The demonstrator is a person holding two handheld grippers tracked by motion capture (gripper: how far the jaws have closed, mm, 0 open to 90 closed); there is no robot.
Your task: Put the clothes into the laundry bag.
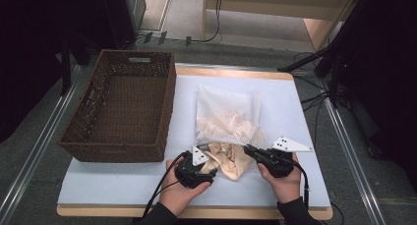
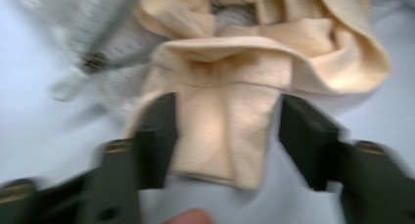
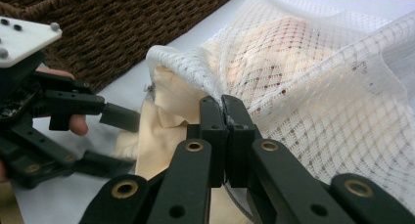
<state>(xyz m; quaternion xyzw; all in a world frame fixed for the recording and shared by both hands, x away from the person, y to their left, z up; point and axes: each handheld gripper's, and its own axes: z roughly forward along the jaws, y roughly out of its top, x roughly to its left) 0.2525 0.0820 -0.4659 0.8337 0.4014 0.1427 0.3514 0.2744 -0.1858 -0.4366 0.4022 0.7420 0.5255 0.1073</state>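
cream cloth (image 1: pixel 228 161) is spilling out of the mouth of a white mesh bag (image 1: pixel 227 114), near the front edge of the tabletop (image 1: pixel 123 185), a little right of its middle. the right gripper (image 3: pixel 225 117) is pinching the bag's rim, its 2 jaws pressed together on the netting. the left gripper (image 2: pixel 227 131) is spread wide, its jaws standing either side of a folded tongue of the cloth without closing on it.

the step in hand looks like drawing the garment out of the bag. to do it well, the left gripper should be closing low on the folded layers, taking cloth alone and no netting, while the right one is holding the rim down so the bag is not dragging along. a slow pull toward the front edge should be keeping the zip pull (image 2: pixel 68 84) from snagging.

the cloth is soft, matte and limp, bunching in rounded folds. the bag is an open diamond weave, semi-transparent, puffed over its contents. a dark wicker basket (image 1: pixel 123 109), stiff and rectangular, is sitting at the left edge.
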